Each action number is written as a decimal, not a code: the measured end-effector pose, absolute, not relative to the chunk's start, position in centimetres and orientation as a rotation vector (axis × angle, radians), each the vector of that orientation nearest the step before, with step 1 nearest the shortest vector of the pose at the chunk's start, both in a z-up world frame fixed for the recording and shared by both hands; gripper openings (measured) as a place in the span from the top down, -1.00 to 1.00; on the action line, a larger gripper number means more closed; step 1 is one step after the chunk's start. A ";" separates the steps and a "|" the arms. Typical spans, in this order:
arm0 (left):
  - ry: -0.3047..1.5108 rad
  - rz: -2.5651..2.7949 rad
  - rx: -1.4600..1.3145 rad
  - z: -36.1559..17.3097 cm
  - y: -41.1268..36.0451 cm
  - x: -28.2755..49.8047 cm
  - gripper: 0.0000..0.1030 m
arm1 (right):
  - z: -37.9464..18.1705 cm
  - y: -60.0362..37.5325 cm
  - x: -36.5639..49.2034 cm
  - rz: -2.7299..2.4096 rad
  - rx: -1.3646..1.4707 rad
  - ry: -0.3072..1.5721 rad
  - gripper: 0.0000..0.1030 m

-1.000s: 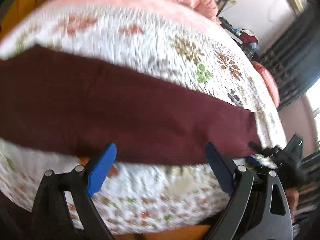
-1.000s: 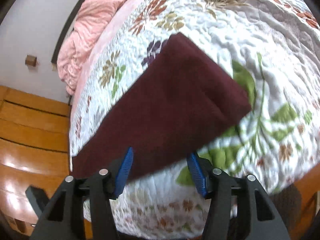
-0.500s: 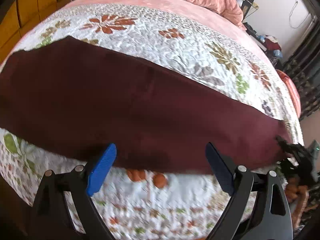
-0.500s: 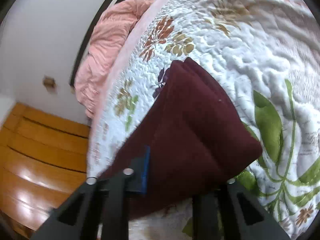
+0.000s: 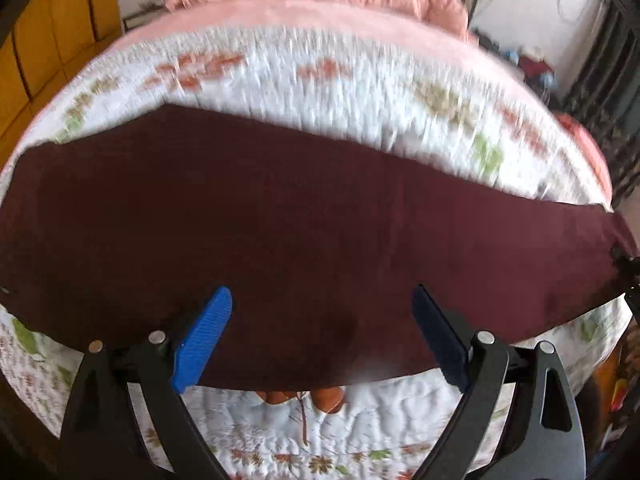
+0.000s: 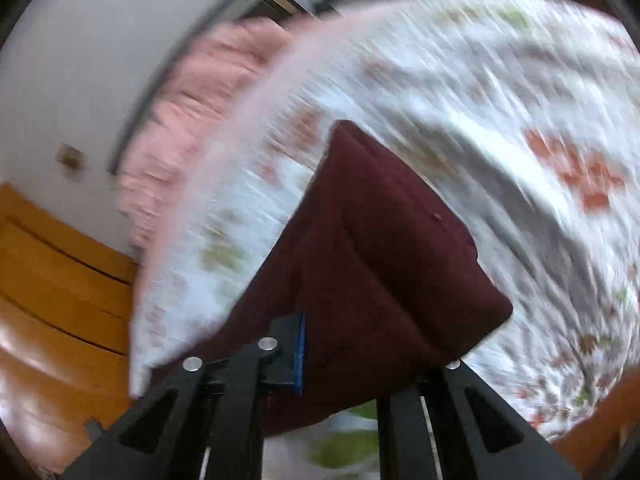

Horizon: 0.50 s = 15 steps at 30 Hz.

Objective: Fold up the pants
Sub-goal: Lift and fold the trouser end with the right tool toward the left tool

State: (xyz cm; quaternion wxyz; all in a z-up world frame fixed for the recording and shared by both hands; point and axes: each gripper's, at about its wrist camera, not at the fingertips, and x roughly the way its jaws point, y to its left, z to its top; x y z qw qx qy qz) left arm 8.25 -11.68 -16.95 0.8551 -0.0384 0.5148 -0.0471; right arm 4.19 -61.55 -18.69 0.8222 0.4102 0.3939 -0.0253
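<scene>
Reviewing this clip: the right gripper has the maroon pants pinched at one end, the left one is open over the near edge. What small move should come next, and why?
Probably close the left gripper on the near edge of the pants. Its jaws stand open with the fabric between the pads but not pinched, while the right gripper is already clamped on the leg end, lifted off the quilt. Both ends need holding before folding over.

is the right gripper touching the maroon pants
Touching. The right wrist view shows the right gripper shut on the maroon pants, fabric bunched between its fingers.
</scene>
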 end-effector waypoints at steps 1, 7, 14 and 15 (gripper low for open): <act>1.099 -0.100 -0.048 -18.0 -12.0 8.4 -0.78 | -20.7 -61.7 4.5 -0.083 0.867 0.894 0.77; 1.063 -0.141 -0.041 -18.1 -11.9 8.7 -0.81 | -21.3 -61.5 4.8 -0.076 0.883 0.892 0.75; 1.065 -0.141 -0.193 -16.1 -9.6 8.1 -0.82 | -20.3 -61.8 4.5 -0.080 0.904 0.889 0.75; 1.062 -0.135 -0.222 -15.6 -8.7 7.8 -0.82 | -19.4 -61.5 4.5 -0.083 0.885 0.874 0.75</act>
